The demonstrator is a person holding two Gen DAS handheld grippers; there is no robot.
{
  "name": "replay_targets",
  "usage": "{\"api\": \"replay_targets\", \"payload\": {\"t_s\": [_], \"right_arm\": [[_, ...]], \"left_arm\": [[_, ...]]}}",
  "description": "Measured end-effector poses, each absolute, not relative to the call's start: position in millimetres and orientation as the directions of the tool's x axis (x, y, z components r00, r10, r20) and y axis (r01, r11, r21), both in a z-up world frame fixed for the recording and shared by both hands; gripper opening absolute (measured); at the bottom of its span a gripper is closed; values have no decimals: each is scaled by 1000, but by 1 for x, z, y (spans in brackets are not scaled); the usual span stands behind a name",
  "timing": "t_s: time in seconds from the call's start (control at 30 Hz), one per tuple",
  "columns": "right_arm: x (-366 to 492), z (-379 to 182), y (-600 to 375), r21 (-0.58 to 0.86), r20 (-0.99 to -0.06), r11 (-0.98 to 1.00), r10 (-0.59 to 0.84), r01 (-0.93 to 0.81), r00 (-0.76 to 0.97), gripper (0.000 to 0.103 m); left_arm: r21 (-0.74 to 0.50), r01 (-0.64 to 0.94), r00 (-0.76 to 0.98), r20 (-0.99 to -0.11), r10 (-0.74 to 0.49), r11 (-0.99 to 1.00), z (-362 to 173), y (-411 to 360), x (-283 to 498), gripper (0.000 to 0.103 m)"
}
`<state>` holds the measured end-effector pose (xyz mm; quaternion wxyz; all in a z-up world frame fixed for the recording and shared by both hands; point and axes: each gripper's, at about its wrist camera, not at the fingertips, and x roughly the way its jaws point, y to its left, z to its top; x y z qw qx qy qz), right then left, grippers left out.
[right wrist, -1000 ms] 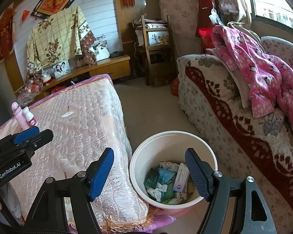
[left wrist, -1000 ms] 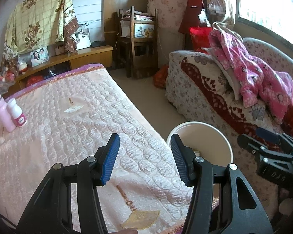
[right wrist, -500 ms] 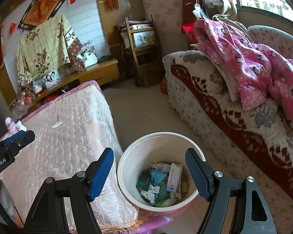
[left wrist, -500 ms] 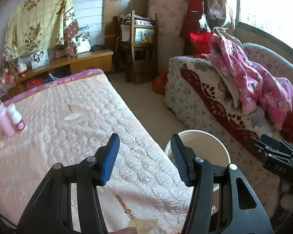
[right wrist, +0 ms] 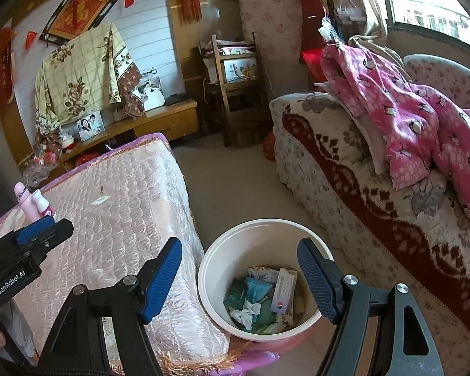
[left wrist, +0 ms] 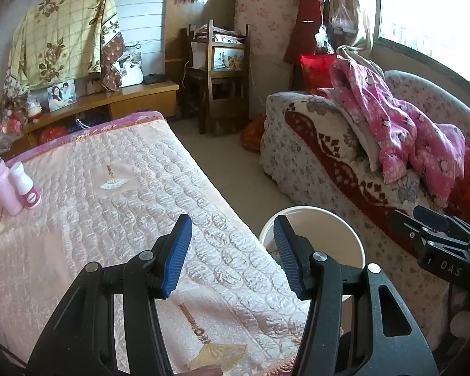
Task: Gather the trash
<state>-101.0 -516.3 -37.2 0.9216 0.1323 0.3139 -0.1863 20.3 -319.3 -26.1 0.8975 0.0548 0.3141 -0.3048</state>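
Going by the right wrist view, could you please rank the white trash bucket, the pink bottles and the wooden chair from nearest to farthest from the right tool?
1. White round plastic trash bucket: just below the right tool, on the floor.
2. Two pink plastic bottles: left, on the quilted table.
3. Brown wooden chair: far back, by the wall.

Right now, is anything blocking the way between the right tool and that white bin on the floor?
Nothing visible does. The right tool hangs open and empty directly above the white bin, whose mouth is uncovered, with wrappers and tissue inside.
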Motion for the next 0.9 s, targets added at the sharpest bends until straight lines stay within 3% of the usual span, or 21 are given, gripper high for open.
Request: {"api": "replay_targets", "payload": {"t_s": [0.9], "right_arm": [[-102,-41,-513,126,-633,899,-254,421,731,75]], "left_arm": [[-120,615,591,-585,-556,780,-23,-322,18,53]]}}
